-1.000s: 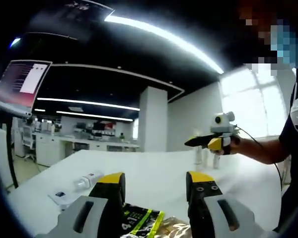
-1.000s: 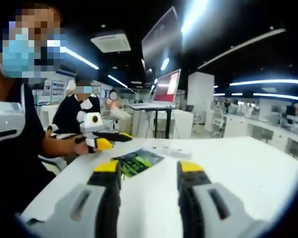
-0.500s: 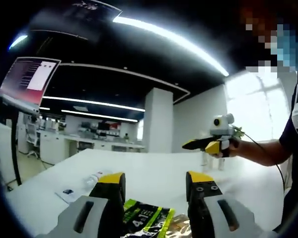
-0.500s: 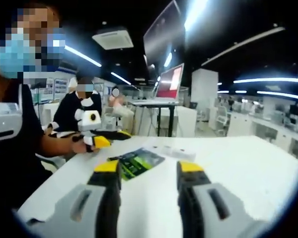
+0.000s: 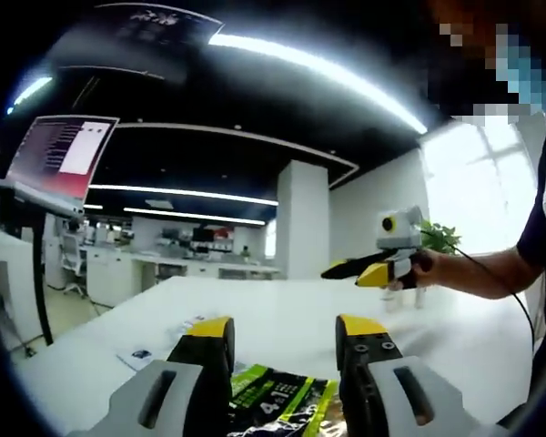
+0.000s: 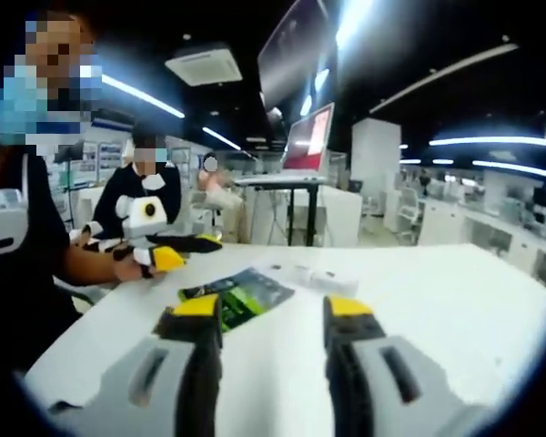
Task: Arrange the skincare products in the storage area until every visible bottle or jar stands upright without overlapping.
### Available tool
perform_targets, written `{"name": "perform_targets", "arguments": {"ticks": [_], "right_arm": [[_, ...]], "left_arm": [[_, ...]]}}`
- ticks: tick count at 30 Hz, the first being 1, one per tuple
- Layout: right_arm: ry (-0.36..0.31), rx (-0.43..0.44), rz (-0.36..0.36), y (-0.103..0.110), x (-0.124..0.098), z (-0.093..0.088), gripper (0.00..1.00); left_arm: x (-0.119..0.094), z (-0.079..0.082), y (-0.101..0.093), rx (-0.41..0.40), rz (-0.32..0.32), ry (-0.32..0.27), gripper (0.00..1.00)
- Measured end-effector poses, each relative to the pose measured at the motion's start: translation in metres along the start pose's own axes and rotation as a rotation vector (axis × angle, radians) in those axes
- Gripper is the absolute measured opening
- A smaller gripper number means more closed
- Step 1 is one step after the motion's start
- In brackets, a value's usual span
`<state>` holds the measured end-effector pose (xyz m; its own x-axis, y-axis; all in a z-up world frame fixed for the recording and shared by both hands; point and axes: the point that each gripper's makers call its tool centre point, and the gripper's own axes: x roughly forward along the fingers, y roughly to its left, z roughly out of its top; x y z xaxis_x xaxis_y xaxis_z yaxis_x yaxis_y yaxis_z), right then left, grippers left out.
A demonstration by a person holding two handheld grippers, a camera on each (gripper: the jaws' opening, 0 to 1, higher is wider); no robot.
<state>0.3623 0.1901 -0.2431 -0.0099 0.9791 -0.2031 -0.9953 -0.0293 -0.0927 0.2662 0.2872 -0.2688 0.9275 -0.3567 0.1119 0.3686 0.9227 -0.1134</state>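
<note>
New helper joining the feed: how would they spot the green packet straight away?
Start from the white table. In the right gripper view, the green packet lies flat beyond the right tongs, beside a pale bottle lying down. It is the one dark green, printed thing there.

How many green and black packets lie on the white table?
1. The green and black flat packet lies on the white table, ahead of the open right gripper and between the open left gripper's jaws. Others may be hidden.
</note>
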Motion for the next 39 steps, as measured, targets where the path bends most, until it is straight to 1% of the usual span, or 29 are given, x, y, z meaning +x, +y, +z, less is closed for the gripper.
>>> {"name": "perform_targets", "arguments": {"ticks": [4, 6, 11, 15, 18, 21, 23, 27, 33, 39], "right_arm": [[0.009, -0.005, -0.001, -0.006, 0.008, 0.001, 0.43], [0.017, -0.012, -0.003, -0.01, 0.014, 0.0, 0.43], [0.029, -0.019, -0.004, -0.017, 0.024, -0.002, 0.42], [0.037, -0.023, -0.005, -0.024, 0.032, -0.002, 0.41], [0.05, -0.033, -0.005, -0.027, 0.038, -0.002, 0.41], [0.074, -0.053, -0.002, -0.033, 0.046, -0.003, 0.4], [0.091, -0.066, -0.001, -0.035, 0.05, -0.005, 0.4], [0.124, -0.089, 0.007, -0.039, 0.061, -0.007, 0.4], [0.148, -0.09, 0.005, -0.051, 0.072, -0.011, 0.4], [0.194, -0.108, 0.015, -0.056, 0.085, -0.018, 0.4]], "left_arm": [[0.001, -0.003, 0.005, -0.013, 0.017, 0.013, 0.46], [0.002, -0.004, 0.007, -0.004, 0.031, 0.024, 0.46], [0.003, -0.007, 0.009, 0.0, 0.041, 0.039, 0.47], [0.005, -0.01, 0.017, -0.013, 0.051, 0.055, 0.47], [0.005, -0.009, 0.024, -0.044, 0.061, 0.044, 0.48], [0.003, -0.008, 0.027, -0.061, 0.07, 0.037, 0.48], [0.002, -0.006, 0.025, -0.062, 0.069, 0.024, 0.48], [0.002, -0.004, 0.024, -0.059, 0.065, 0.018, 0.48], [0.002, -0.004, 0.023, -0.06, 0.053, 0.017, 0.48], [0.0, -0.001, 0.022, -0.073, 0.045, -0.004, 0.48]]}}
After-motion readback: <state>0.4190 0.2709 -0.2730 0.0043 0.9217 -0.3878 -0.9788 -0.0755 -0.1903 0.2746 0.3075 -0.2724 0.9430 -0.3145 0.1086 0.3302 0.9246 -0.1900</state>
